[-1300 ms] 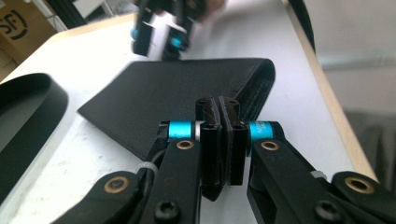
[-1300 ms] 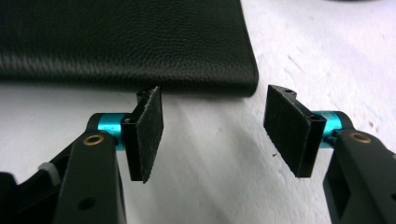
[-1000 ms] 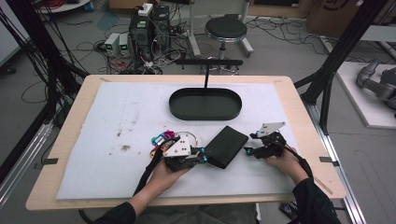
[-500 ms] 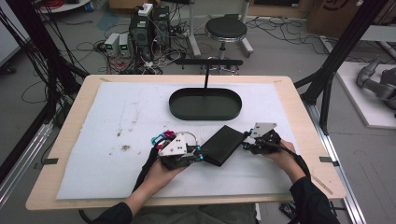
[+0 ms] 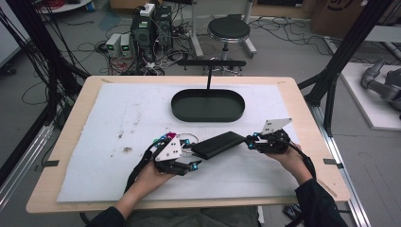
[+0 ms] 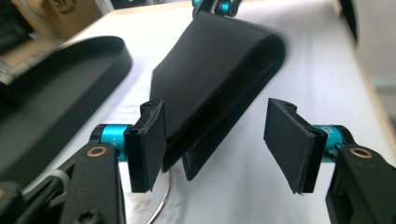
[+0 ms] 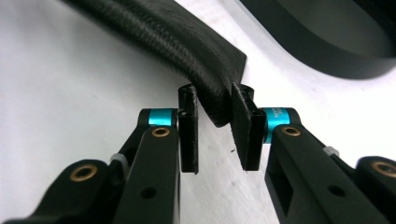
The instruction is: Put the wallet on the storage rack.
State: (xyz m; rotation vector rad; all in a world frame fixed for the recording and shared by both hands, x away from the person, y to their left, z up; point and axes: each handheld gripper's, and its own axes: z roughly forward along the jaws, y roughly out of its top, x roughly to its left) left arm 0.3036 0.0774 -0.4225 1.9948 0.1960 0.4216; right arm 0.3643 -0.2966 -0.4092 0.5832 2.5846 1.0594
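**Pouch lifted between two grippers**

Since a second ago, both grippers have closed in on the black pouch (image 5: 220, 144), which has turned from a squarish lie to a long slant running from lower left to upper right across the white mat (image 5: 118, 123).

In the high view the left gripper (image 5: 188, 165) sits at the pouch's near-left end and the right gripper (image 5: 251, 141) at its far-right end. The left gripper view shows its fingers (image 6: 148, 144) standing wide apart, with the pouch's folded edge (image 6: 219, 84) between them, touching the left finger and clear of the right one. A thin metal ring (image 6: 163, 205) lies on the mat just below that edge. The right gripper view shows the right gripper's fingers (image 7: 245, 133) clamped on a corner of the pouch (image 7: 210, 79), the textured fabric pinched between them and raised off the mat.

Beyond the pouch, toward the far side of the table (image 5: 61, 142), sits a black oval tray (image 5: 208, 105), well apart from both grippers.
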